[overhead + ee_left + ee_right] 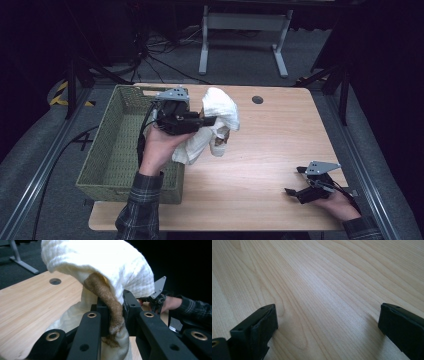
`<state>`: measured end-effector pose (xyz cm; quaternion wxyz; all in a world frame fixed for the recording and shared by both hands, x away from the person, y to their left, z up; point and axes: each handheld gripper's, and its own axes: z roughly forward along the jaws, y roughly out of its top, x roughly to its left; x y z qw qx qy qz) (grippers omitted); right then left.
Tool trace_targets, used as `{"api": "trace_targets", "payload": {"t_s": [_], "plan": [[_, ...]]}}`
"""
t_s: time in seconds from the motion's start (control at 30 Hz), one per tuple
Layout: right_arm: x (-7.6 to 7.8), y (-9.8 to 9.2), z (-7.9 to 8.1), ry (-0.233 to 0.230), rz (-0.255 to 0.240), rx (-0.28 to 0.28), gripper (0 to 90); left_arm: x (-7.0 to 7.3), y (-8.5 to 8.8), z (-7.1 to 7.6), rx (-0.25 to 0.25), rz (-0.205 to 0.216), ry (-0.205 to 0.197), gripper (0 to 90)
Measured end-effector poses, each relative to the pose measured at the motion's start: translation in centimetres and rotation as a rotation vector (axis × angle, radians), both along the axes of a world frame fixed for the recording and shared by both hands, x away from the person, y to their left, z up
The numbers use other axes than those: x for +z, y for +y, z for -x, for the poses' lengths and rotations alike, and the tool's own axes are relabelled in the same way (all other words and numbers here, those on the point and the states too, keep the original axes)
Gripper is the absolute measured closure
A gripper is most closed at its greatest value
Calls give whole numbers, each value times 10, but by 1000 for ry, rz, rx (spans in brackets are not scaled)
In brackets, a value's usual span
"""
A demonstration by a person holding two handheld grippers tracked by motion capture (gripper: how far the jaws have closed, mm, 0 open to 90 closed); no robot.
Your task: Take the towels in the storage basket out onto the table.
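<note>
Partly hiding its claw tips, white towel (220,117) hangs pinched in left claw (212,120); right claw (296,180) gapes empty.

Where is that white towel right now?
In the high view the white towel hangs above the table, left of centre, pinched in the left gripper beside the green woven basket. The right gripper rests far off at the table's near right.

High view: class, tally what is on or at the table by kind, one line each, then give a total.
White towel, with a brown patch, held in the left claw: 1
Green woven basket: 1
Hand-held claws, left and right claw: 2
Total: 4
</note>
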<state>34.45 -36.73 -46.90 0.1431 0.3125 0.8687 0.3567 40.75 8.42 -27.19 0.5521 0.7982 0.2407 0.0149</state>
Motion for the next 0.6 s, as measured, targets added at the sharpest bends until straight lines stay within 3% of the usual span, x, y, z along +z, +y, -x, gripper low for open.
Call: {"api": "trace_targets", "payload": {"t_s": [0.2, 0.3, 0.6], "plan": [[0, 0, 0, 0, 0, 0, 28, -6, -20, 0, -42, 2, -4, 790], [0, 0, 0, 0, 0, 0, 28, -8, -29, 0, -49, -18, -8, 790], [0, 0, 0, 0, 0, 0, 28, -21, -52, 0, -89, -3, -7, 790]]}}
